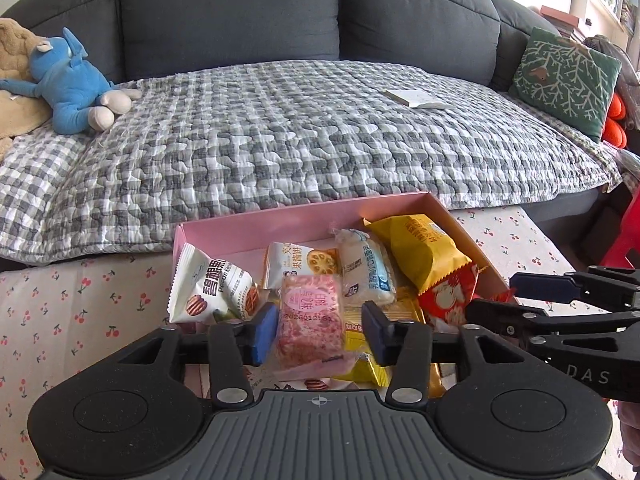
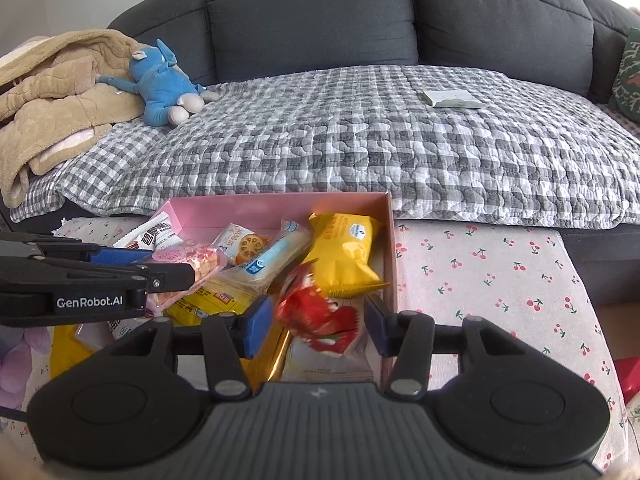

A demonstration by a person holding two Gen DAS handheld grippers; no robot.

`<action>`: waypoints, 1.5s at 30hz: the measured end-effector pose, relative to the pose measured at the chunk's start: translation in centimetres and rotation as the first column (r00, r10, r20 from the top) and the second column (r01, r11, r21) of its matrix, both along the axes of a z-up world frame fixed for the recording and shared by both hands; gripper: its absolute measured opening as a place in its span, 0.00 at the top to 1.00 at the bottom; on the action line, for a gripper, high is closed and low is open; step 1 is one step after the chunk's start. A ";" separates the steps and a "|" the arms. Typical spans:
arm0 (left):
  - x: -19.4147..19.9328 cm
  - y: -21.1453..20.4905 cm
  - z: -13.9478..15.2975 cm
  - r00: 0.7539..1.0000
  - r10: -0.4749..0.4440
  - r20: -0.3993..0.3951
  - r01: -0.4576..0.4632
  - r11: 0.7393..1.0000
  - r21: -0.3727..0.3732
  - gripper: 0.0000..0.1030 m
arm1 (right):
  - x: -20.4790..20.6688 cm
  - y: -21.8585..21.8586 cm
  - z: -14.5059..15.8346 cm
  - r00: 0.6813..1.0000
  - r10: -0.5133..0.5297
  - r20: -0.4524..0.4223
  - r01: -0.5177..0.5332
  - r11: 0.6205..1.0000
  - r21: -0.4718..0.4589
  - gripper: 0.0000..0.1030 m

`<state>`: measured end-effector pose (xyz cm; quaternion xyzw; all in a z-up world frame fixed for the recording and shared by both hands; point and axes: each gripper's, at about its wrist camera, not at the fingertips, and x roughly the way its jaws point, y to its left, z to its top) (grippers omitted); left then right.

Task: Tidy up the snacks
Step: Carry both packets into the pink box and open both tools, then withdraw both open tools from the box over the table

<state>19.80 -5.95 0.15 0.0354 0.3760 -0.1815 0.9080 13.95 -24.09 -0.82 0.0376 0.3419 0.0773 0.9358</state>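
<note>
Pink box [image 1: 240,228] set on cherry-print cloth [image 1: 60,312] before grey sofa [image 1: 228,12], filled with snack packets. Left gripper [image 1: 320,326] part-open over box — pink packet [image 1: 312,316] seen between blue pads, gaps visible on both sides, not pressed. Right gripper [image 2: 318,320] likewise part-open — red packet [image 2: 320,316] lying between pads, not clamped. Yellow packet [image 2: 344,252] at box's right wall.
</note>
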 end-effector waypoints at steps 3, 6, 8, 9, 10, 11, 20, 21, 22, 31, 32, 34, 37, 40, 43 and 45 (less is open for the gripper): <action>-0.3 0.1 0.0 1.000 -0.003 0.008 0.003 1.000 -0.007 0.35 | -0.3 -0.1 0.4 1.000 0.001 0.009 -0.001 1.000 0.000 0.37; -0.9 0.1 0.2 1.000 -0.012 0.014 0.012 1.000 0.000 0.29 | -0.5 -0.1 0.7 1.000 -0.010 0.014 0.010 1.000 -0.005 0.31; -1.2 0.3 0.3 1.000 -0.017 0.014 0.017 1.000 0.008 0.28 | -0.7 -0.1 0.8 1.000 -0.017 0.013 0.017 1.000 -0.003 0.28; -1.4 0.4 0.5 1.000 -0.017 0.011 0.017 1.000 0.008 0.28 | -0.9 -0.2 0.9 1.000 -0.020 0.012 0.020 1.000 -0.002 0.28; -1.6 0.6 0.6 1.000 -0.017 0.009 0.017 1.000 0.006 0.27 | -1.1 -0.2 1.0 1.000 -0.022 0.011 0.022 1.000 -0.003 0.26; -1.8 0.8 0.8 1.000 -0.015 0.007 0.015 1.000 0.003 0.25 | -1.3 -0.2 1.1 1.000 -0.023 0.011 0.024 1.000 -0.004 0.25; -4.8 2.8 2.2 1.000 -0.021 0.008 0.021 1.000 -0.012 0.15 | -3.5 -0.3 2.4 0.999 -0.042 0.016 0.043 0.999 -0.010 0.13; -5.2 3.0 2.3 1.000 -0.023 0.007 0.023 1.000 -0.015 0.14 | -3.8 -0.3 2.5 0.999 -0.042 0.015 0.042 0.999 -0.012 0.12; -5.5 3.2 2.4 1.000 -0.025 0.007 0.025 1.000 -0.016 0.13 | -4.1 -0.3 2.6 0.999 -0.040 0.015 0.040 0.999 -0.015 0.11; -9.7 5.0 2.2 0.999 -0.035 0.011 0.035 0.999 0.010 0.05 | -6.8 0.3 2.8 0.999 -0.037 0.002 0.037 0.999 -0.033 0.02; -10.3 5.3 2.0 0.999 -0.037 0.012 0.037 0.999 0.013 0.04 | -7.0 0.5 2.7 0.999 -0.036 -0.004 0.036 0.999 -0.039 0.02; -11.2 5.6 1.8 0.999 -0.037 0.011 0.036 0.999 0.019 0.04 | -7.5 0.8 2.4 0.999 -0.032 -0.013 0.032 0.998 -0.052 0.02; -12.4 6.1 1.3 0.999 -0.036 0.012 0.036 0.999 0.024 0.03 | -8.5 1.2 2.0 1.000 -0.021 -0.019 0.019 0.998 -0.067 0.02; -13.5 6.6 0.8 0.999 -0.035 0.010 0.034 0.999 0.028 0.03 | -9.3 1.6 1.6 1.000 -0.008 -0.028 0.006 0.997 -0.075 0.02; -14.3 7.0 0.2 0.999 -0.033 0.005 0.033 0.999 0.030 0.03 | -10.1 2.0 1.2 1.000 0.003 -0.031 -0.006 0.996 -0.094 0.02; -14.8 7.2 -0.3 0.999 -0.034 0.016 0.033 0.999 0.036 0.03 | -10.6 2.2 1.0 0.999 0.015 -0.029 -0.018 0.994 -0.105 0.01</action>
